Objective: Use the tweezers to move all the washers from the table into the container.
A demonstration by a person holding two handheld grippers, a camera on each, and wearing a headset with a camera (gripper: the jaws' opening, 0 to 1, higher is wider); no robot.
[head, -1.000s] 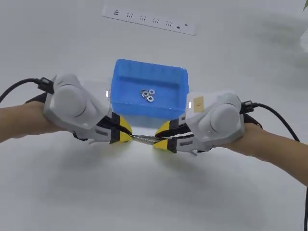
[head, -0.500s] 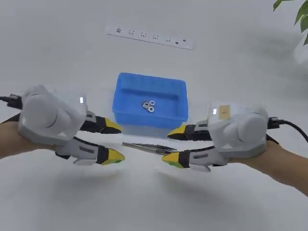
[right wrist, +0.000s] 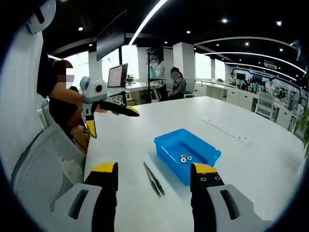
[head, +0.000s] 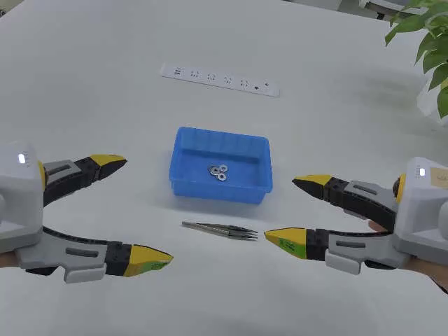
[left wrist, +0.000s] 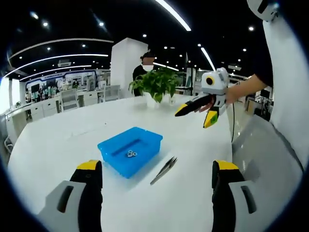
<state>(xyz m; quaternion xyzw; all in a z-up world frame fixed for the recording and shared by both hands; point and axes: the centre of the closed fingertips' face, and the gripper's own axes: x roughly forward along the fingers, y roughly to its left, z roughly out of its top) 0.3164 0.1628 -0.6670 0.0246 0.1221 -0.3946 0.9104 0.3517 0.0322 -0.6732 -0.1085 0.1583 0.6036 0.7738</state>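
The blue container point(head: 220, 190) stands mid-table with three washers point(head: 218, 171) inside it. The metal tweezers point(head: 220, 229) lie flat on the table just in front of it, touched by neither gripper. My left gripper point(head: 142, 209) is open to the left of the tweezers, and my right gripper point(head: 287, 209) is open to their right. In the left gripper view the tweezers point(left wrist: 164, 170) lie beyond the wide-open left gripper point(left wrist: 157, 166), beside the container point(left wrist: 145, 133) and its washers point(left wrist: 130, 154). The right gripper view has the tweezers point(right wrist: 153, 180), container point(right wrist: 181, 131) and washers point(right wrist: 186, 157) ahead of the open right gripper point(right wrist: 153, 169).
A white power strip point(head: 219, 78) lies beyond the container. Plant leaves point(head: 427, 42) hang over the far right corner, and a potted plant point(left wrist: 157, 84) stands at the table's far end with a person behind it. A mesh chair point(right wrist: 38, 159) sits at the table edge.
A second ago both grippers met at the tweezers in front of the container. They have opened and drawn apart to left and right, leaving the tweezers lying on the table. The head camera has shifted.
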